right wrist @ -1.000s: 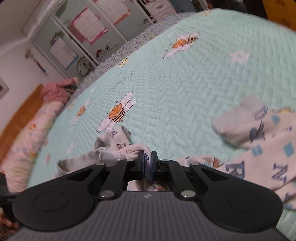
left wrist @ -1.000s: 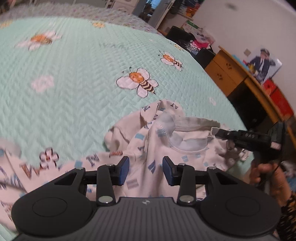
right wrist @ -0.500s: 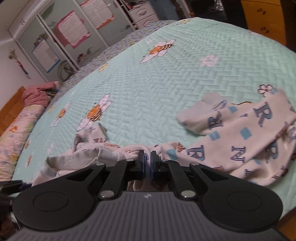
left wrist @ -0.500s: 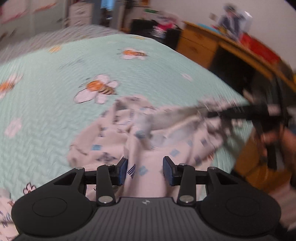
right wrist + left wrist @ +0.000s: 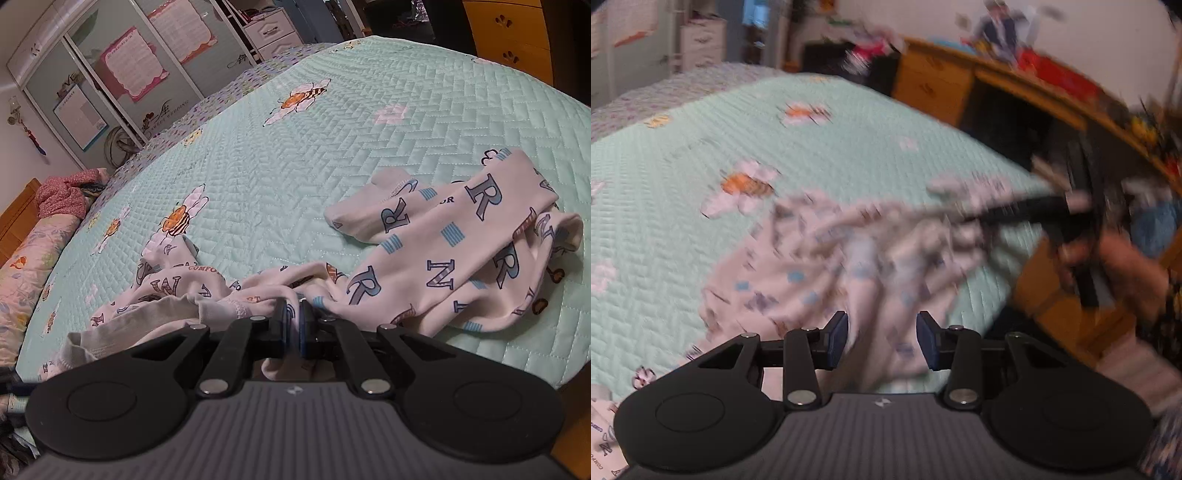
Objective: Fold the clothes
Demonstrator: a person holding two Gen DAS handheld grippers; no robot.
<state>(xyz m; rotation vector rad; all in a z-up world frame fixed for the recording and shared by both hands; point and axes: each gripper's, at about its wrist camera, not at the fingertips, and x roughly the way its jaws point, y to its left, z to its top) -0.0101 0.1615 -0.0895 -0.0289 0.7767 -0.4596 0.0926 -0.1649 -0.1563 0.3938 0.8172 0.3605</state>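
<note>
A white garment printed with blue letters (image 5: 443,258) lies crumpled on the mint bee-print quilt (image 5: 332,129) near the bed's edge. My right gripper (image 5: 293,325) is shut on a bunched fold of it next to the grey waistband. In the blurred left wrist view the same garment (image 5: 820,266) stretches towards the right gripper (image 5: 1027,212), which a hand (image 5: 1126,269) holds over the bed's edge. My left gripper (image 5: 882,339) hovers low over the garment. Its jaws are opening, and a ridge of cloth runs between the pads without being pinched.
A wooden desk (image 5: 997,81) with clutter on top stands beside the bed on the right. Yellow drawers (image 5: 509,40) and a wardrobe (image 5: 110,74) stand beyond the bed. A red cloth (image 5: 62,192) and a floral pillow lie at the far left. The floor shows past the bed's edge.
The left gripper rolled and swung over the garment, its jaws a little wider. The right gripper, still shut on the cloth, drew the garment out towards the bed's edge.
</note>
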